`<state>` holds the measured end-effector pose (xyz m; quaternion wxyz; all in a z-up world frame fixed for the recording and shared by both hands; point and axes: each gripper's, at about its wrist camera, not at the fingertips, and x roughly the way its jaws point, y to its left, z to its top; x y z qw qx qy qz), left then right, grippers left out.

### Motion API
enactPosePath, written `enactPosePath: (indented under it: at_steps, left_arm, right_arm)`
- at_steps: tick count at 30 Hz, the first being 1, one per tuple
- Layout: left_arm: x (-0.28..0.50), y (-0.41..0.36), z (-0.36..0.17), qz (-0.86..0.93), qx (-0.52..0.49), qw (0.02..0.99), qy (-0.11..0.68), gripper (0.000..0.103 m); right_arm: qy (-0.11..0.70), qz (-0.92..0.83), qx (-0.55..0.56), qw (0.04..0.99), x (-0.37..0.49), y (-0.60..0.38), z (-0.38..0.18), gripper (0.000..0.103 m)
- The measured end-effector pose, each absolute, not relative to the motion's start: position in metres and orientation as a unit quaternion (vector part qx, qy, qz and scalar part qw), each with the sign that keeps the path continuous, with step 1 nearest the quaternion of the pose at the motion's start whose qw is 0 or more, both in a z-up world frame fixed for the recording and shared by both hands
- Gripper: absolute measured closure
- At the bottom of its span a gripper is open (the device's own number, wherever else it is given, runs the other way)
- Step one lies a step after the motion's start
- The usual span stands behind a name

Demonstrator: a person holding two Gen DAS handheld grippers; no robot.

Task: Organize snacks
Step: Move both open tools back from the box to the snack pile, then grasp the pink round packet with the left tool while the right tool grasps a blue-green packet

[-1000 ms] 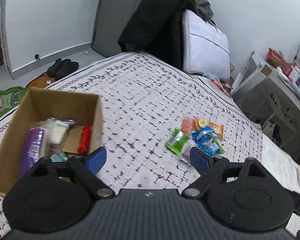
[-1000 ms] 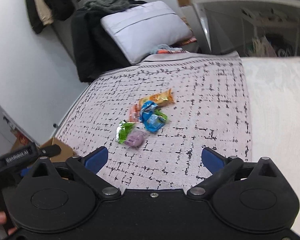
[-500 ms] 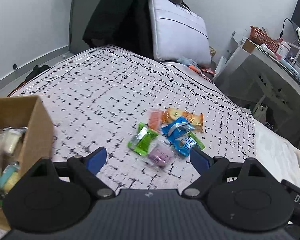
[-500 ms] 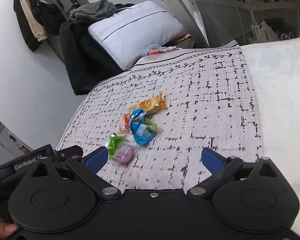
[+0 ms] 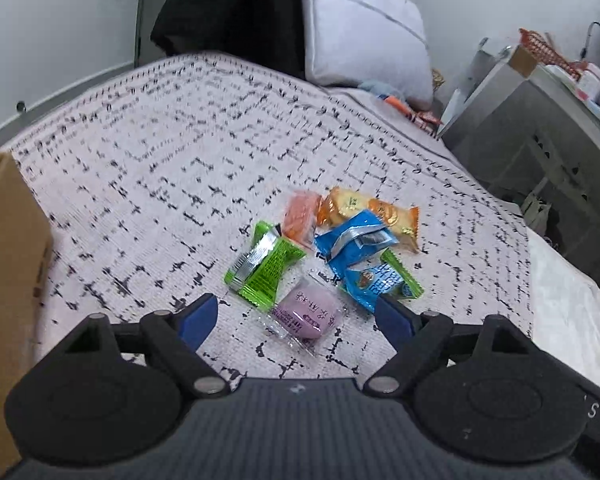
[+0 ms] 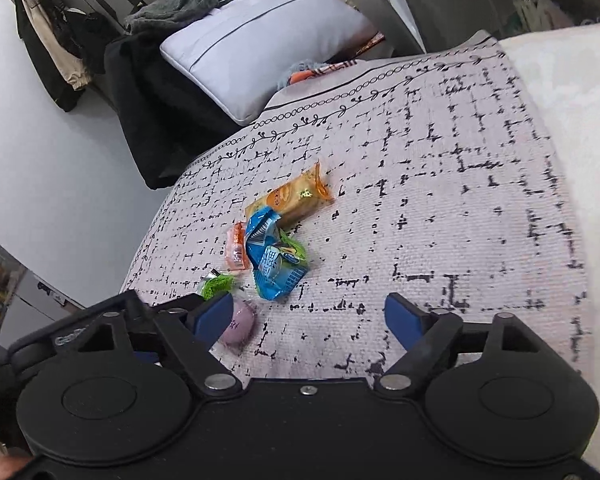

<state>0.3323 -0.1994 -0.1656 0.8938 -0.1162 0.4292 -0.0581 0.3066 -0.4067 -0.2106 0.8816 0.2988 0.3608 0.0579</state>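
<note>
A home bedroom: bed (image 6: 440, 184) with pillow (image 6: 260, 44), clothes (image 6: 56, 48) hung on wall.

Left matte-black plastic two-finger gripper (image 5: 296, 316): blue fingertips, silver pivot screws. Right matte-black plastic two-finger gripper (image 6: 308, 316): identical.

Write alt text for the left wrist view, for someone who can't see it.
The open left tool frames a purple snack packet on a patterned bedspread, with green, blue and orange packets behind, cardboard box at left.
</note>
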Motion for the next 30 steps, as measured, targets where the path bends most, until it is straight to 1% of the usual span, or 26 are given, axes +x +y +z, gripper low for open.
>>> enactPosePath:
  at_steps: [3,5,7,11,13,19,23,24,25,26,27,30]
  left_arm:
    - [0.341,-0.205,-0.175,-0.058,-0.111,0.890,0.439,0.026]
    - [0.347,-0.208,-0.182,-0.060,-0.115,0.884,0.449,0.032]
    - [0.351,-0.212,-0.188,-0.059,-0.113,0.879,0.460,0.040]
    - [0.355,-0.212,-0.196,-0.050,-0.119,0.875,0.466,0.050]
    - [0.356,-0.213,-0.196,-0.043,-0.117,0.877,0.465,0.057]
    - [0.357,-0.216,-0.191,0.006,-0.130,0.872,0.473,0.063]
    - [0.358,-0.213,-0.186,0.022,-0.136,0.873,0.467,0.065]
    - [0.358,-0.212,-0.186,0.024,-0.136,0.874,0.466,0.065]
    - [0.358,-0.209,-0.186,0.022,-0.137,0.875,0.464,0.065]
    - [0.357,-0.207,-0.187,0.020,-0.139,0.874,0.465,0.065]
    - [0.356,-0.204,-0.188,0.019,-0.142,0.873,0.466,0.065]
    - [0.352,-0.198,-0.189,0.016,-0.149,0.871,0.468,0.067]
  right_arm:
    - [0.359,0.058,0.305,0.880,0.313,-0.406,-0.216,0.025]
    - [0.354,0.058,0.310,0.880,0.315,-0.407,-0.219,0.025]
    - [0.349,0.059,0.313,0.881,0.320,-0.408,-0.220,0.025]
    - [0.342,0.066,0.310,0.885,0.335,-0.402,-0.223,0.025]
    - [0.340,0.071,0.303,0.887,0.340,-0.397,-0.224,0.026]
    - [0.335,0.076,0.311,0.886,0.354,-0.391,-0.229,0.028]
    - [0.335,0.078,0.301,0.890,0.366,-0.385,-0.230,0.029]
    - [0.335,0.079,0.297,0.891,0.367,-0.383,-0.230,0.033]
    - [0.339,0.079,0.292,0.891,0.368,-0.381,-0.231,0.044]
    - [0.347,0.078,0.284,0.890,0.369,-0.379,-0.232,0.062]
    - [0.357,0.078,0.276,0.889,0.369,-0.378,-0.233,0.069]
    - [0.363,0.083,0.283,0.884,0.362,-0.380,-0.232,0.071]
